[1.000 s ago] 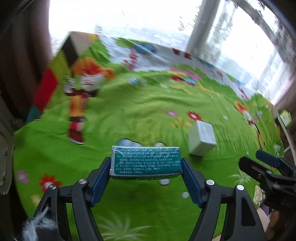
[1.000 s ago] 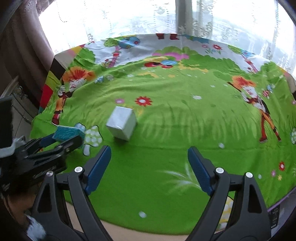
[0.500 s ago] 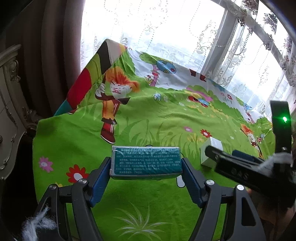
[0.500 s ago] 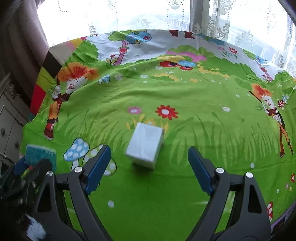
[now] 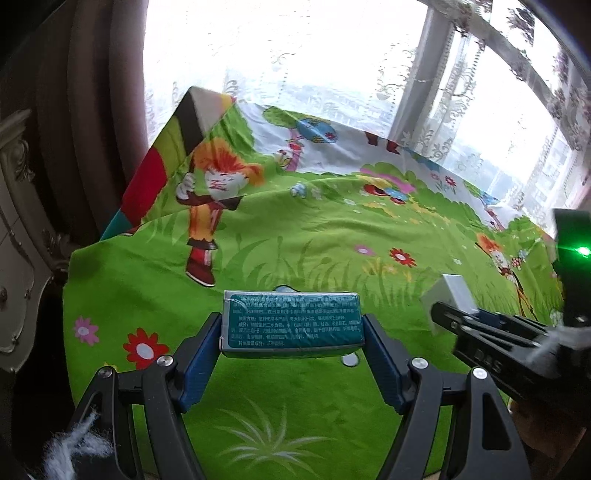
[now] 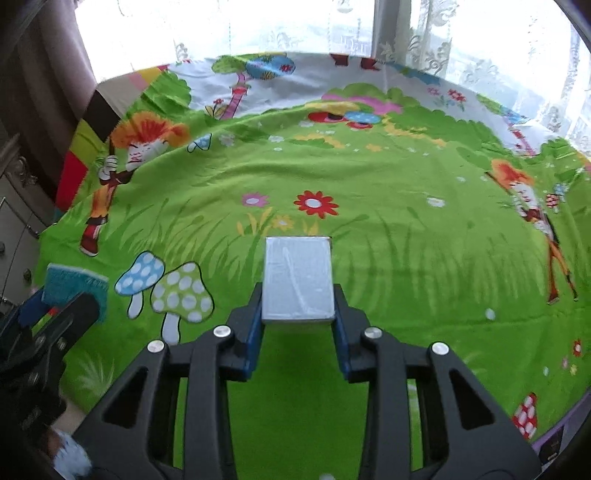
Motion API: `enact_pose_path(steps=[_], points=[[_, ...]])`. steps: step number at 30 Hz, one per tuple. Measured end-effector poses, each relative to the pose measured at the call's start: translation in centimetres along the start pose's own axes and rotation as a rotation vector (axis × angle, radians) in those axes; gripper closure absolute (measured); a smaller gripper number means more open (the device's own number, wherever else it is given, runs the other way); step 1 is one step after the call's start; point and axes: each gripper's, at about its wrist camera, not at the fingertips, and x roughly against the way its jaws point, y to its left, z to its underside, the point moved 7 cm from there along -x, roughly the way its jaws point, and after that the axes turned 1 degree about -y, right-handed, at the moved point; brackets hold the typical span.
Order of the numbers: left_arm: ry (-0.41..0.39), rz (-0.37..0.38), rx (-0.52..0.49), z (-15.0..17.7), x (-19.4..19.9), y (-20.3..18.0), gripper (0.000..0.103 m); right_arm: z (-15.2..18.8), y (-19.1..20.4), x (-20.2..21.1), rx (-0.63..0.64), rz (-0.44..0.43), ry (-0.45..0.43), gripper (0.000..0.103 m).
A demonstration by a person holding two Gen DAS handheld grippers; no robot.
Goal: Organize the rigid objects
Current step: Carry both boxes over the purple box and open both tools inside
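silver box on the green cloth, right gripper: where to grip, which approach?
Grip the silver box across its two long flat side faces, near the end closest to the gripper, coming in from above at a slant along its length. It lies flat on the cloth, narrow enough to fit the jaws. The right gripper is closing there now, box between its pads.

My right gripper (image 6: pixel 297 317) is closing its blue-padded jaws on a small silvery-white rectangular box wrapped in clear film (image 6: pixel 297 278); the pads touch both of its long sides. It sits over the bright green cartoon-printed cloth (image 6: pixel 406 258), just right of two printed mushrooms. At the near left edge I see my left gripper (image 6: pixel 55 317) carrying a teal rectangular packet (image 6: pixel 74 286). Lace curtains (image 6: pixel 424 33) hang at the far side.
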Motion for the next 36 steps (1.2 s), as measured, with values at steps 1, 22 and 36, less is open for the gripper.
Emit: enact_pose_path(steps=[1, 22, 36], points=[[0.0, 0.004, -0.009, 0.1, 0.2, -0.4, 0.029, 0.2, -0.2, 0.7, -0.001, 0.001, -0.008, 0.066], [0.021, 0.154, -0.168, 5.0, 6.4, -9.6, 0.029, 9.0, -7.8, 11.3, -0.097, 0.037, -0.045, 0.066], [0.084, 0.281, -0.292, 9.8, 10.0, -17.0, 0.029, 14.2, -12.8, 16.3, -0.161, 0.077, -0.045, 0.066]])
